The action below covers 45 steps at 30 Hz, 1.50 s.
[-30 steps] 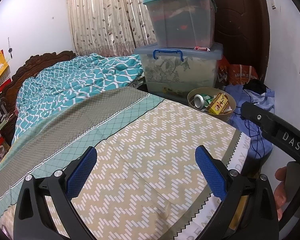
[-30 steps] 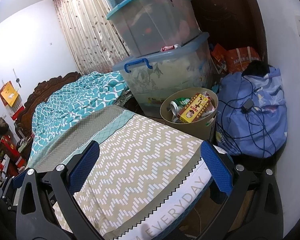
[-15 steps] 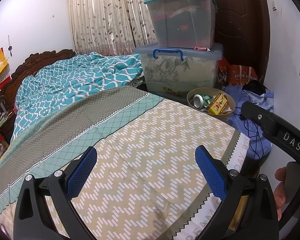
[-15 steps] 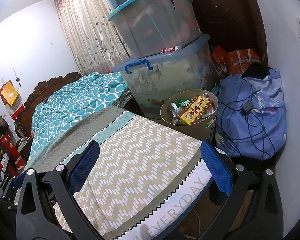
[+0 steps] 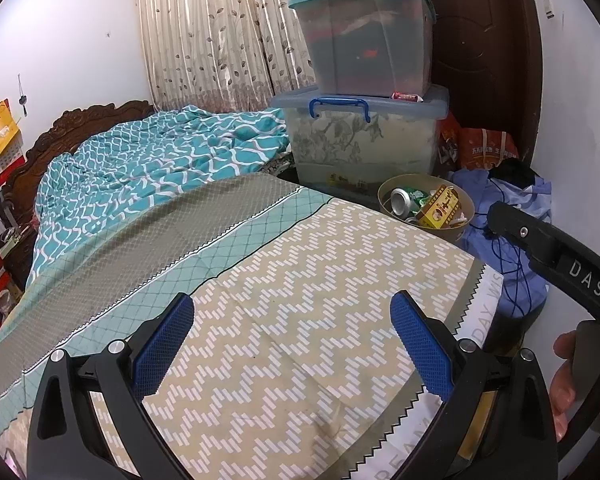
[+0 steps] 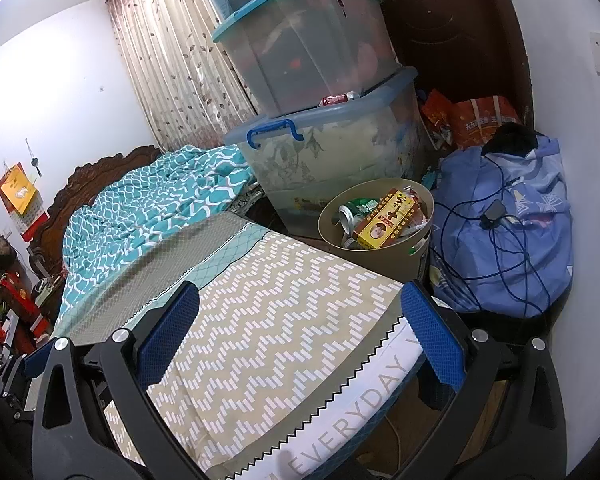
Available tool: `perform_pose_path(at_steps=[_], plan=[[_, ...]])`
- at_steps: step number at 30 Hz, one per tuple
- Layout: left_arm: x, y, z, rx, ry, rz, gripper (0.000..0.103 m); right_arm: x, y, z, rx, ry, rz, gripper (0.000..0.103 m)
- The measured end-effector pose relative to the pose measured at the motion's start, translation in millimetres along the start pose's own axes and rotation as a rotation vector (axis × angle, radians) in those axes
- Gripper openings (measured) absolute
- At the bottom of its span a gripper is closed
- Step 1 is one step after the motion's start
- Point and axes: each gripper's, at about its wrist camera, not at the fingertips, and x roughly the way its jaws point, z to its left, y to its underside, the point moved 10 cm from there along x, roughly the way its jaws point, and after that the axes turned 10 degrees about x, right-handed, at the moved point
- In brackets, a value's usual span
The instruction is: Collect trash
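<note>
Trash [image 6: 384, 220], a can and a yellow carton, fills the bin [image 6: 404, 254] beyond the bed's [image 5: 300, 280] far right corner. We hold left tongs [image 5: 292, 344] and right tongs [image 6: 300, 332] spread, empty. Reaching across risks tipping the heaped bin.

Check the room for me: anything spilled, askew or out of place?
One stray: a red can lies on its side on the lower storage bin's lid, not in the trash basket. Nothing spilled on the bed.
</note>
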Motion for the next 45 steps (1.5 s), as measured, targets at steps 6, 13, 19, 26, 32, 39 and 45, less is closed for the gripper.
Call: perform_pose_path(at_steps=[6, 13, 19, 26, 32, 39, 45], plan=[[-1.4, -1.2, 3.5, -0.004, -0.006, -0.004, 0.095, 0.1, -2.5, -0.5, -0.001, 0.0, -0.005, 0.1], [-3.1, -2.8, 5.8, -0.005, -0.004, -0.012, 0.095, 0.5, -4.4, 0.9, -0.005, -0.002, -0.002, 0.1], [0.7, -1.2, 4.7, -0.004, 0.011, 0.006, 0.095, 0.5, -4.3, 1.1, -0.004, -0.002, -0.002, 0.1], [2.6, -0.4, 4.3, -0.005, 0.007, 0.011, 0.095, 0.9, -4.5, 3.3, -0.006, -0.003, 0.001, 0.1], [4.6, 1.4, 6.8, -0.021, 0.002, 0.022, 0.095, 1.2, -4.2, 4.8, -0.004, -0.003, 0.004, 0.1], [3.4, 1.7, 8.0, -0.023, -0.007, 0.02, 0.095, 2.1, -3.6, 6.3, -0.006, -0.004, 0.005, 0.1], [3.1, 2.2, 7.6, -0.026, -0.004, 0.024, 0.095, 2.0, -3.5, 6.1, -0.004, -0.003, 0.005, 0.1]])
